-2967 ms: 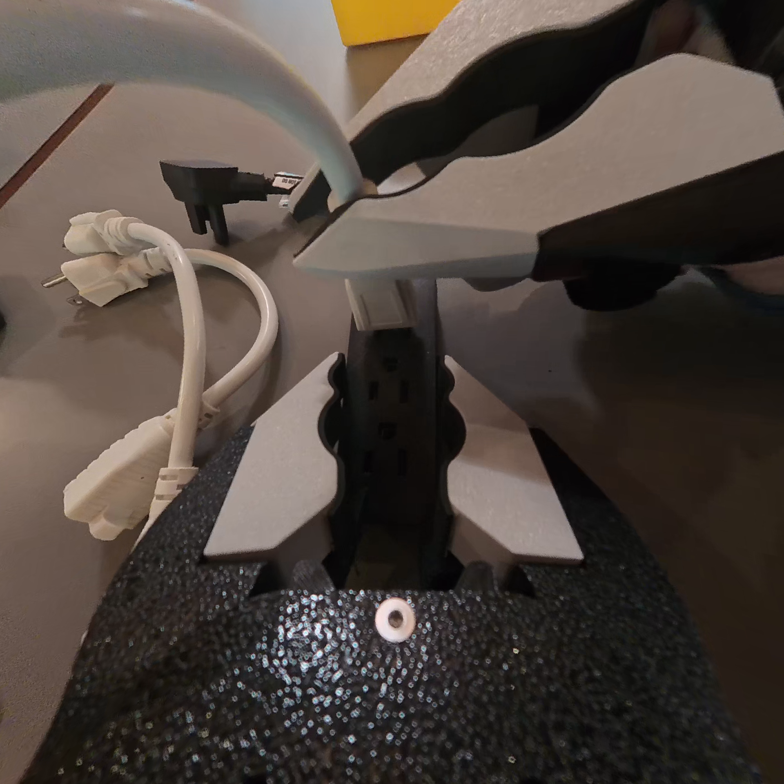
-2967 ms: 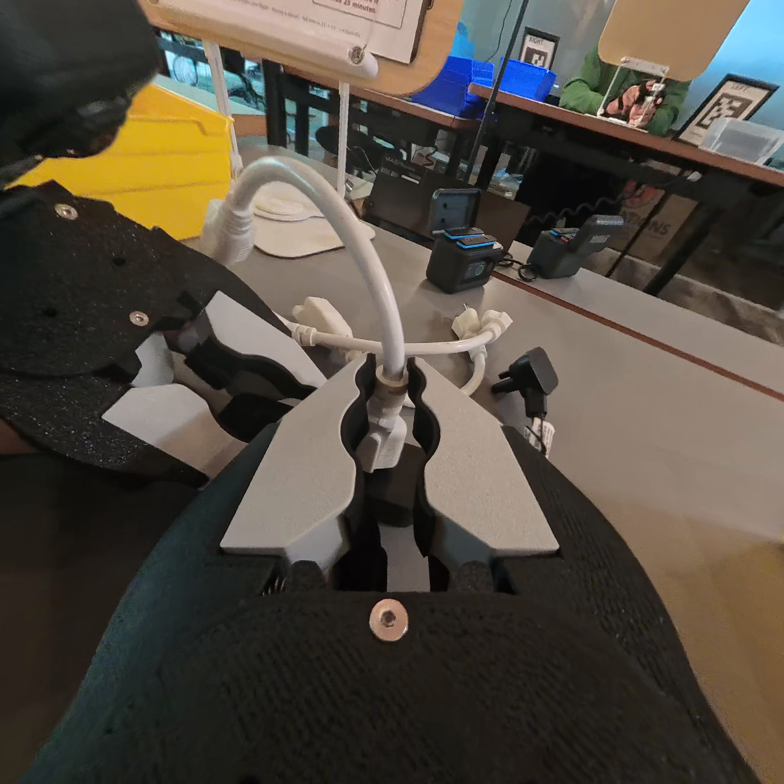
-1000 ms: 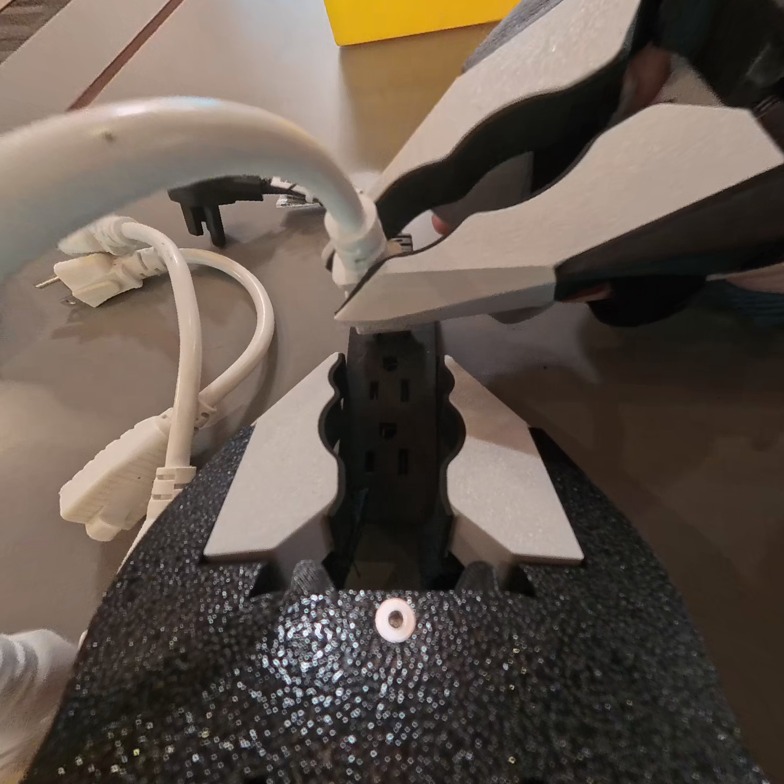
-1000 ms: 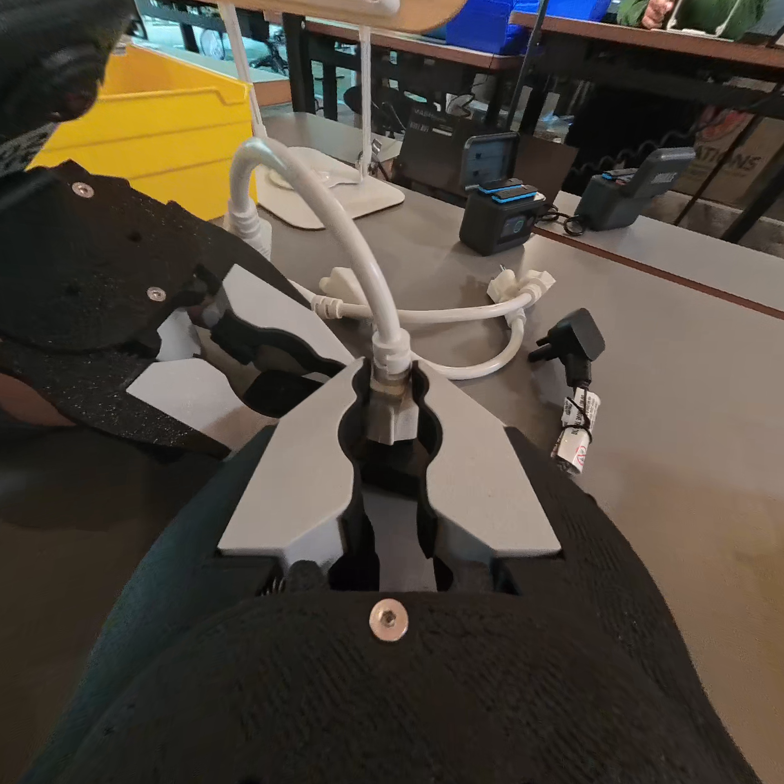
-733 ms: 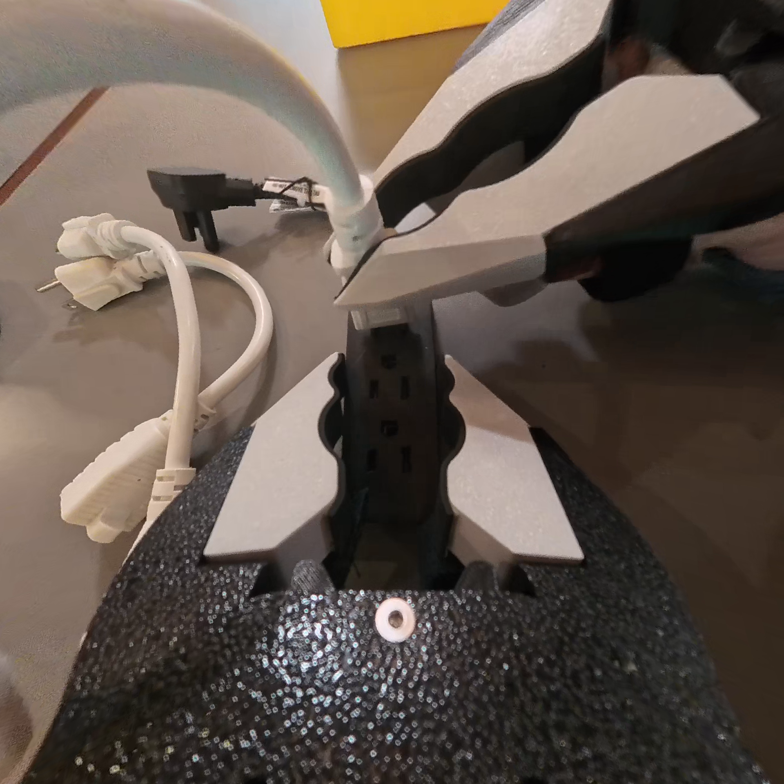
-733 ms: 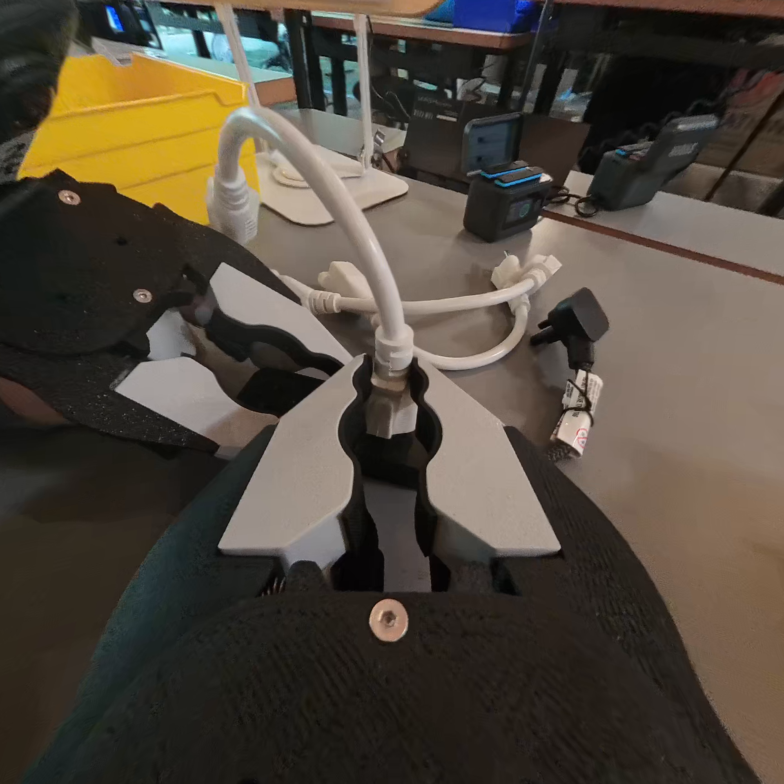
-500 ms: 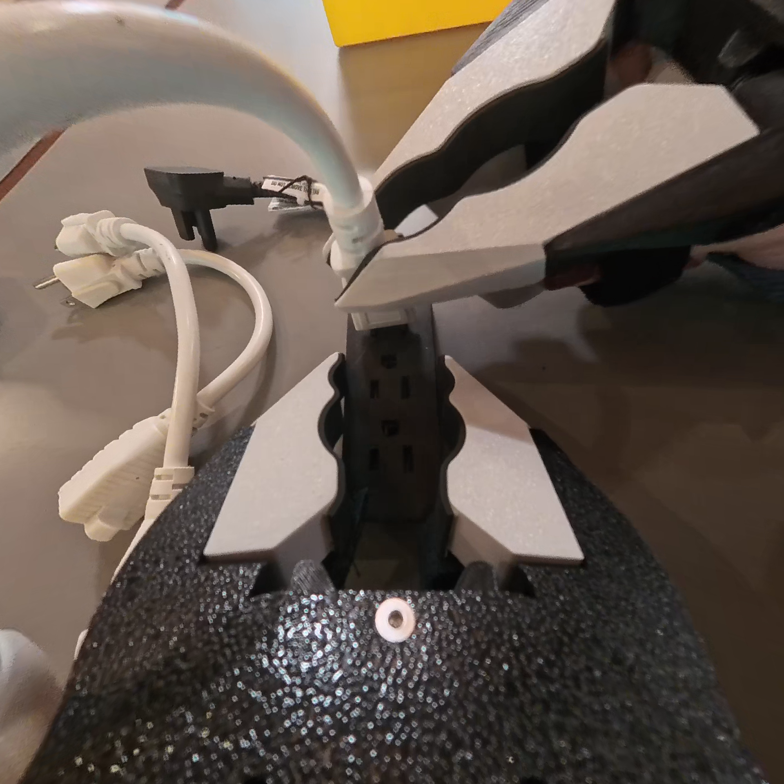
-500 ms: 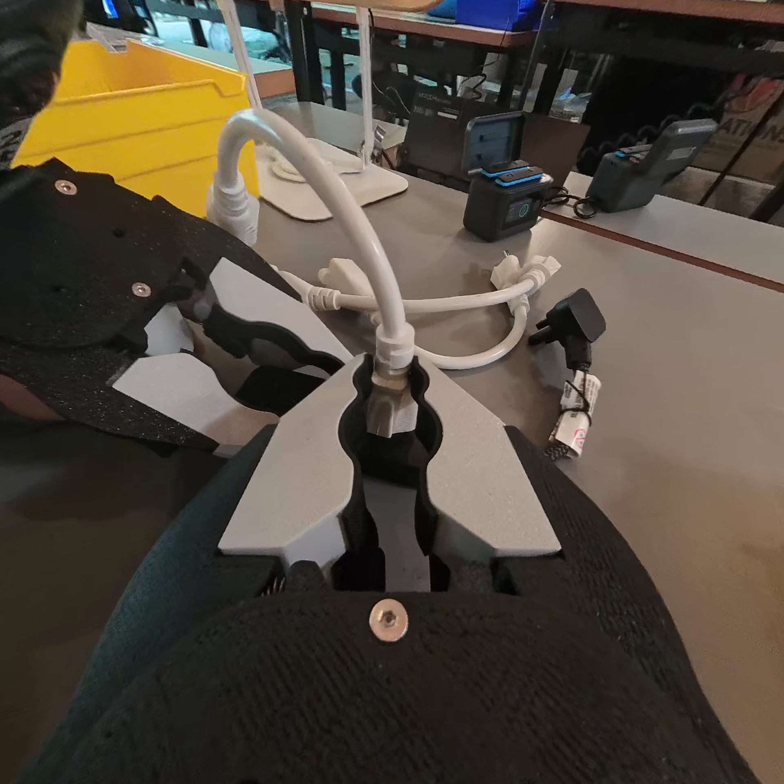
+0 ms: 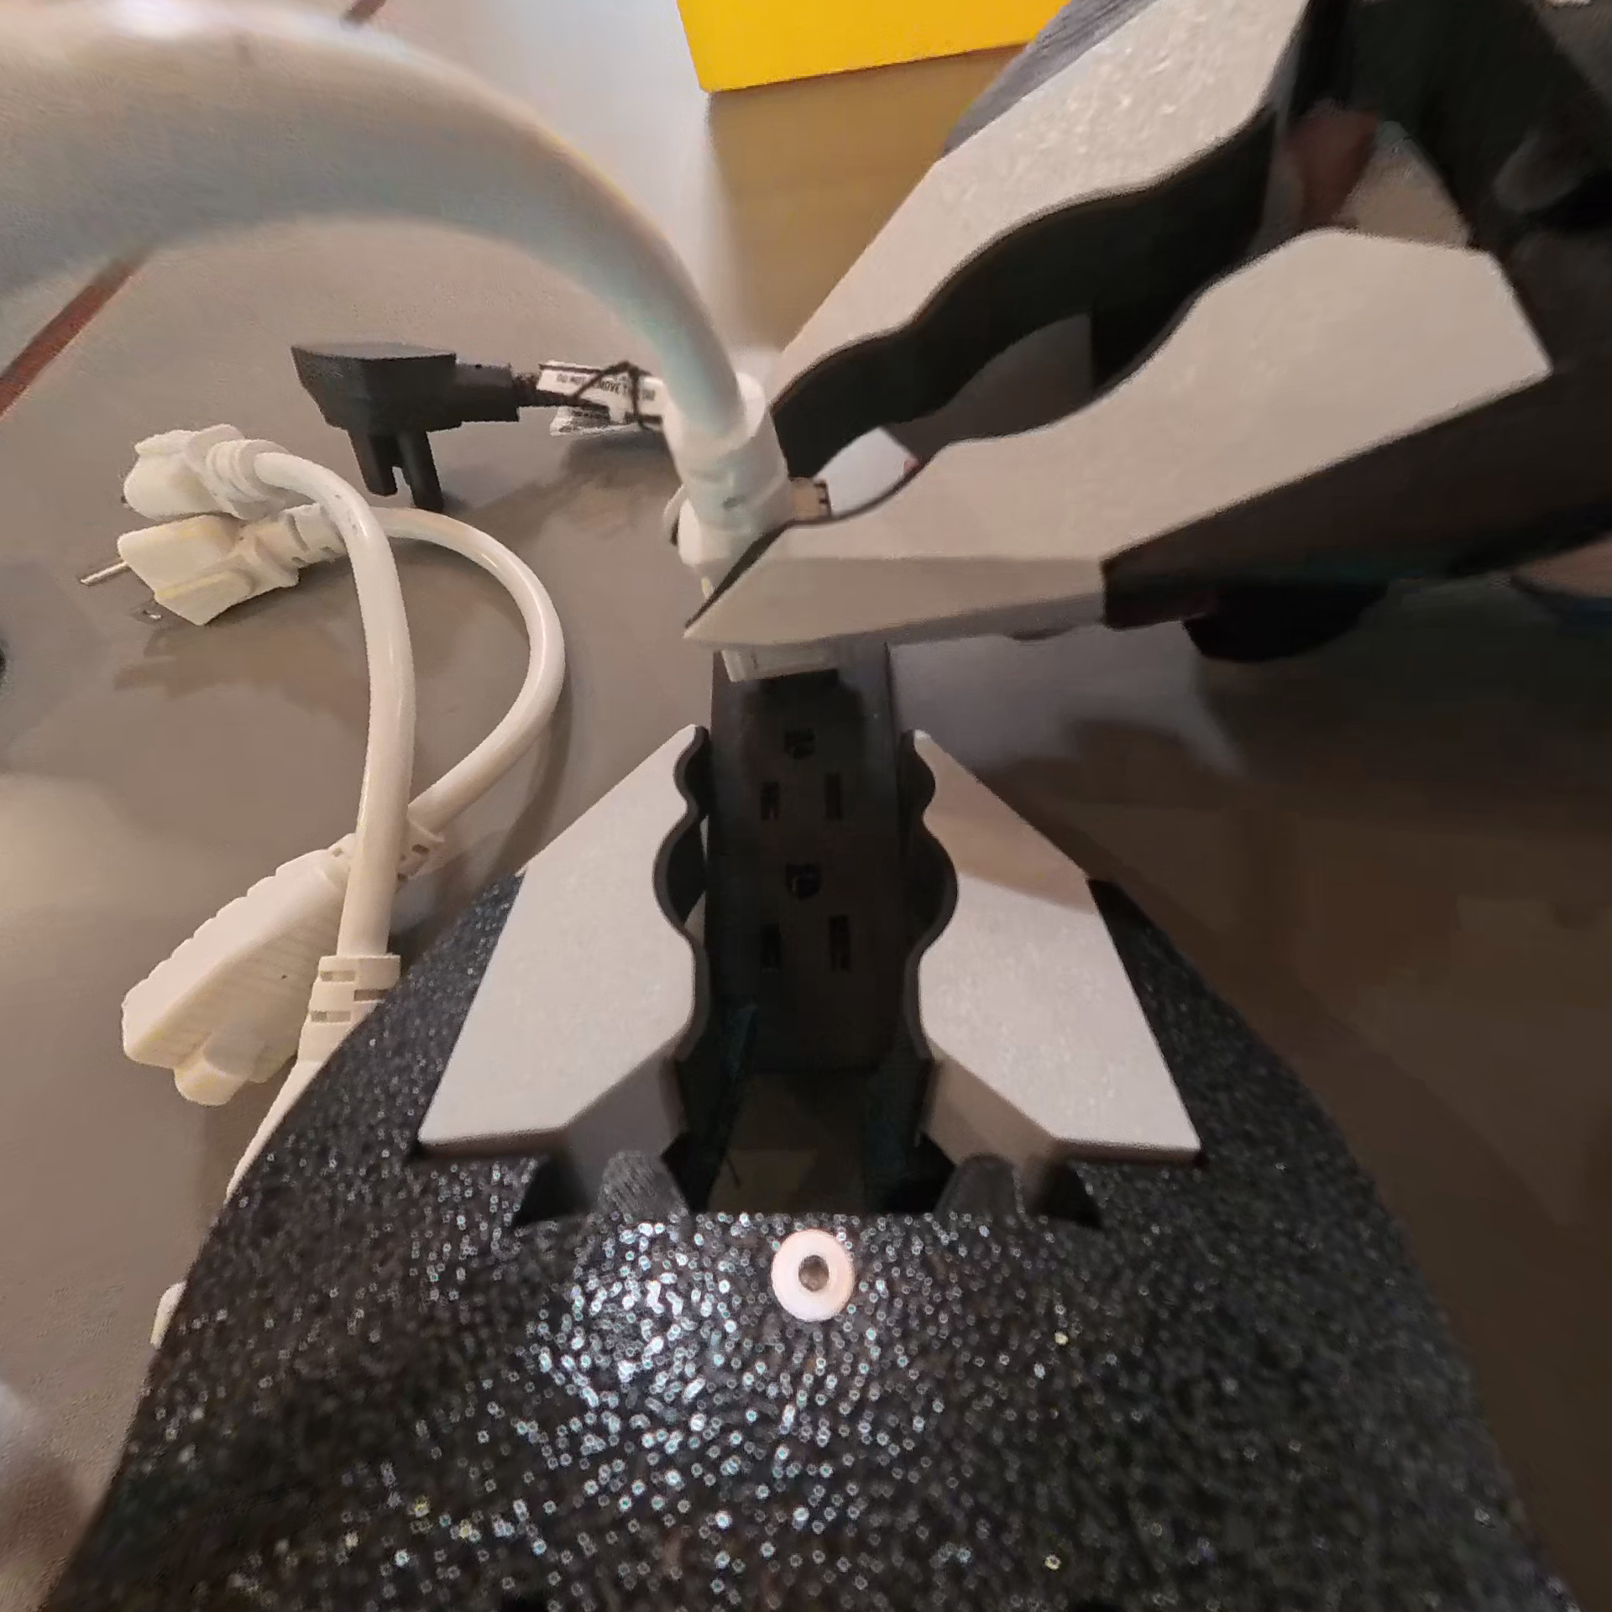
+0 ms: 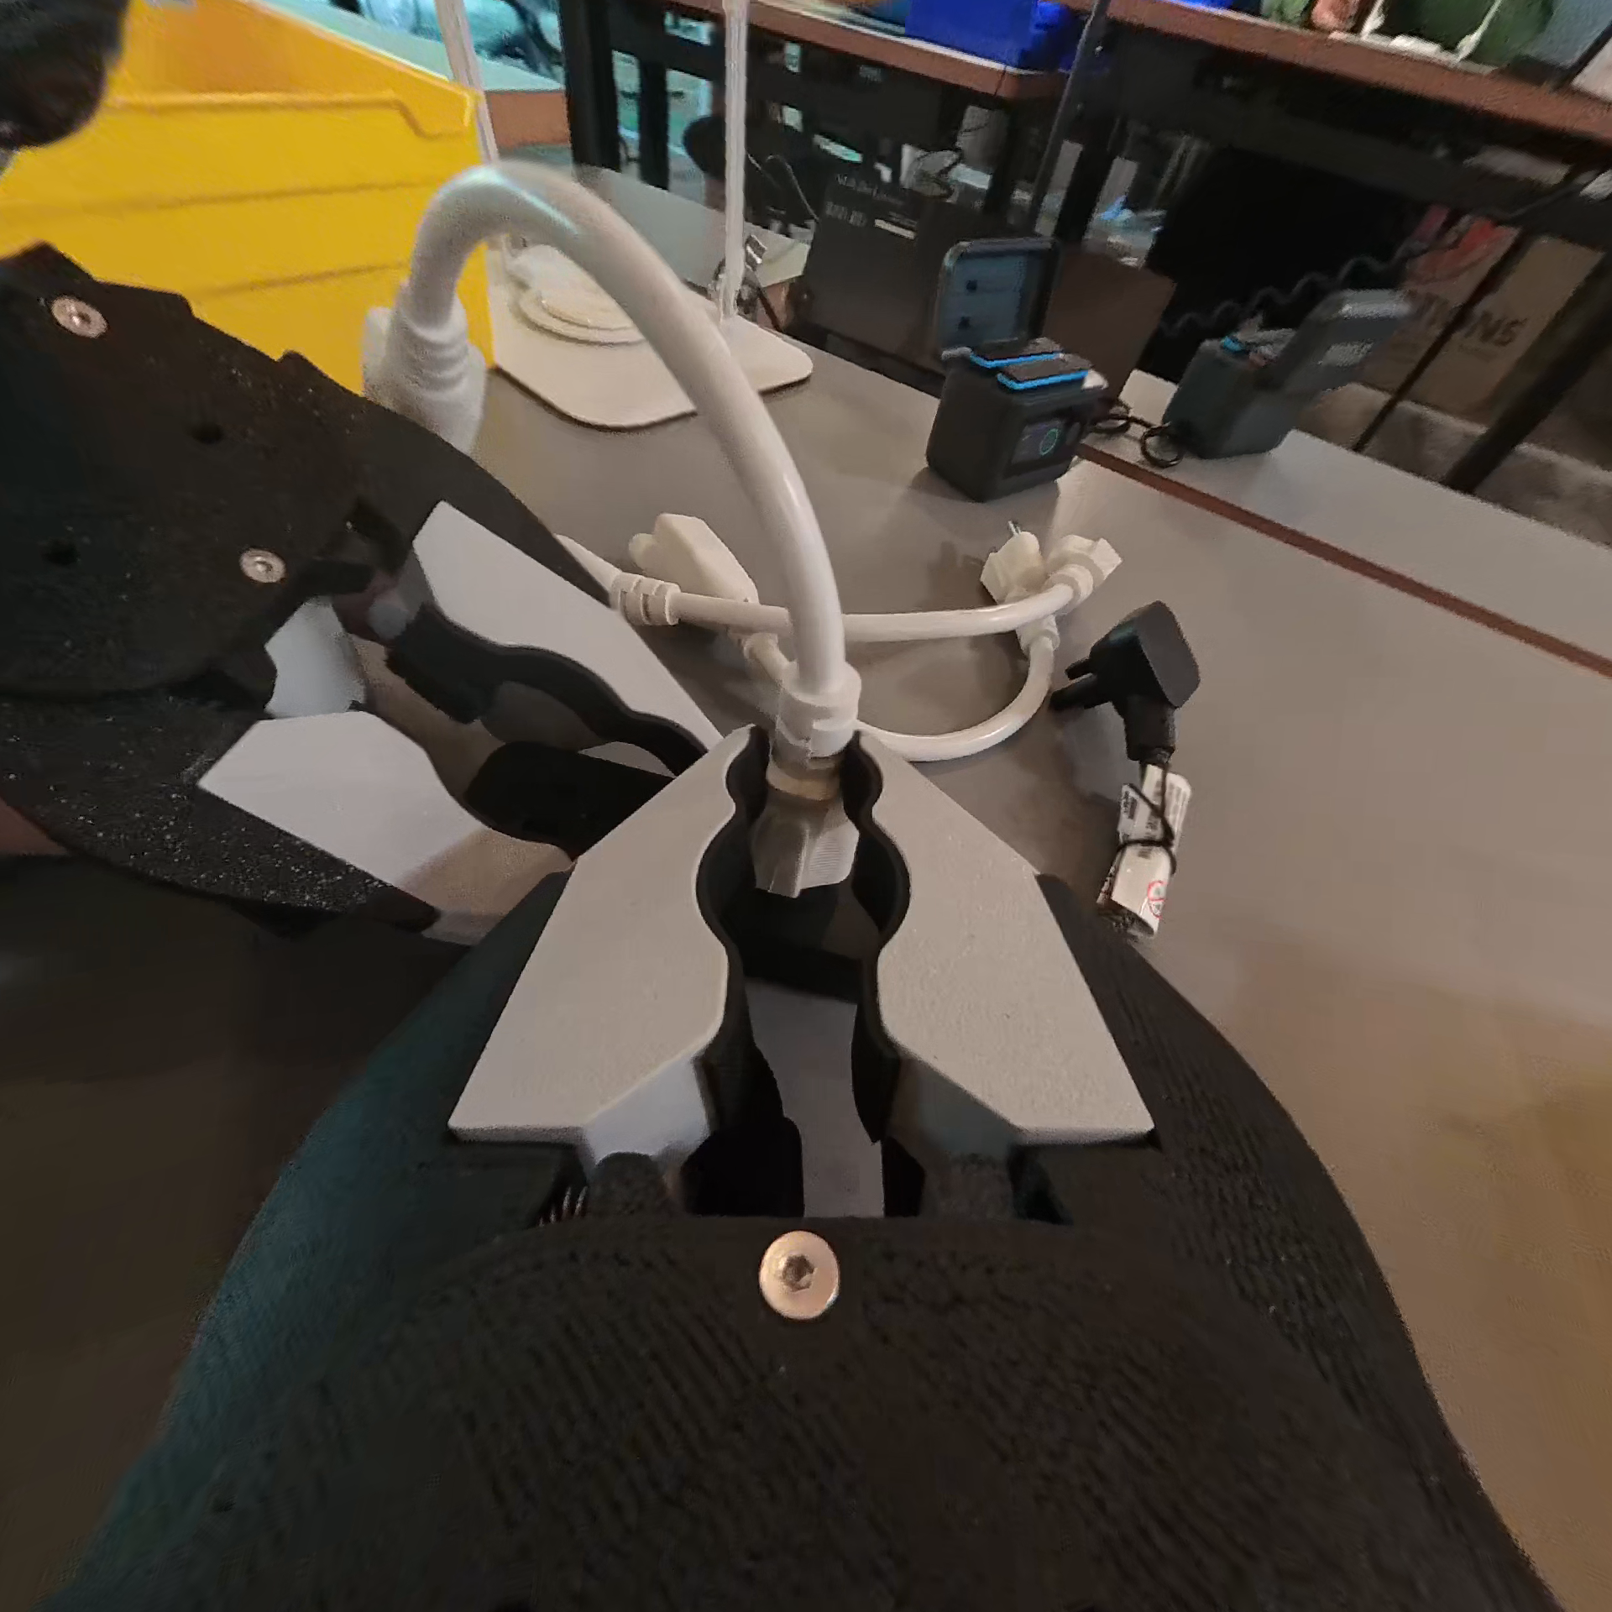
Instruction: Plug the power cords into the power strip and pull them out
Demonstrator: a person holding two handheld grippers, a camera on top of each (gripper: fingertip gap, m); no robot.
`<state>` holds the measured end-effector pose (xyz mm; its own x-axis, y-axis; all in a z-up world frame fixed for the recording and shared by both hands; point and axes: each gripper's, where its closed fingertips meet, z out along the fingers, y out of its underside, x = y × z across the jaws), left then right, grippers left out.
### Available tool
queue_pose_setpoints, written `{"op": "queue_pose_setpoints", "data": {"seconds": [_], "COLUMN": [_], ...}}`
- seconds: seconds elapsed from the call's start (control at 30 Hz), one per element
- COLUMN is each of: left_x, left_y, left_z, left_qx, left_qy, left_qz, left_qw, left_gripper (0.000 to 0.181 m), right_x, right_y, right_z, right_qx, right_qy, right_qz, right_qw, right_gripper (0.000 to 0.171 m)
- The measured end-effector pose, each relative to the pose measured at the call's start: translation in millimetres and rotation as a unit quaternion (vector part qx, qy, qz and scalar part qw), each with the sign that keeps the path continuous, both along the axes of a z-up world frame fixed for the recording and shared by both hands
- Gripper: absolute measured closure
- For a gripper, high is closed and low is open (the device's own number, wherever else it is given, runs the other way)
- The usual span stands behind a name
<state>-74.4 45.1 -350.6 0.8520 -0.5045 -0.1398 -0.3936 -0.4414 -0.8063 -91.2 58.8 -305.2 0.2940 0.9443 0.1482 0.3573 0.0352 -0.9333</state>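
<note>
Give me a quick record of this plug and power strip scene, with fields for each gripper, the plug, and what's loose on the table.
left gripper: shut on black power strip, steadying it
right gripper: shut on white plug
plug position: at the strip's far end; whether it is seated is hidden
cord: white cord arches up from the plug
loose on grey table: two more white cords, black angled plug
background: yellow bin

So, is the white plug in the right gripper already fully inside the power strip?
Cannot tell. The white plug sits right at the power strip, but the right gripper hides the joint.
</note>
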Motion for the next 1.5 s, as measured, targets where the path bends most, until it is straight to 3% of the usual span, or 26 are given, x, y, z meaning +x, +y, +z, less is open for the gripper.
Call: {"op": "queue_pose_setpoints", "data": {"seconds": [0.07, 0.17, 0.4, 0.7, 0.9, 1.03, 1.2, 1.5], "left_x": [0.0, 0.5, 0.6, 0.3, 0.5, 0.4, 0.6, 0.7], "left_y": [0.1, 0.0, -0.2, -0.1, -0.1, 0.0, -0.1, 0.0], "left_z": [0.0, 0.3, 0.1, 0.0, 0.2, 0.1, 0.1, 0.1], "left_qx": [0.0, 0.002, 0.001, 0.0, 0.001, 0.001, 0.001, 0.001], "left_qy": [0.0, 0.002, 0.002, 0.0, 0.001, 0.0, 0.001, 0.001], "left_qz": [0.0, -0.002, -0.003, -0.001, -0.001, -0.001, -0.003, -0.004], "left_qw": [1.0, 1.0, 1.0, 1.0, 1.0, 1.0, 1.0, 1.0], "left_gripper": [0.139, 0.139, 0.139, 0.139, 0.139, 0.139, 0.139, 0.139], "right_x": [-0.9, 1.1, 0.6, -1.1, 0.7, -0.5, 1.6, 0.7], "right_y": [-1.8, 1.1, 0.1, -1.9, 1.0, -1.1, -0.5, -0.8], "right_z": [-0.2, 0.2, 0.4, 0.5, 1.1, 0.8, 0.8, 0.5], "right_qx": [0.028, -0.033, -0.034, 0.04, -0.026, 0.011, -0.046, -0.047], "right_qy": [-0.011, 0.01, 0.005, -0.016, 0.012, -0.004, 0.014, 0.015], "right_qz": [-0.004, 0.021, 0.033, -0.012, 0.012, 0.006, 0.033, 0.026], "right_qw": [1.0, 0.999, 0.999, 0.999, 1.0, 1.0, 0.998, 0.998], "right_gripper": [0.154, 0.154, 0.154, 0.154, 0.154, 0.154, 0.154, 0.154]}}
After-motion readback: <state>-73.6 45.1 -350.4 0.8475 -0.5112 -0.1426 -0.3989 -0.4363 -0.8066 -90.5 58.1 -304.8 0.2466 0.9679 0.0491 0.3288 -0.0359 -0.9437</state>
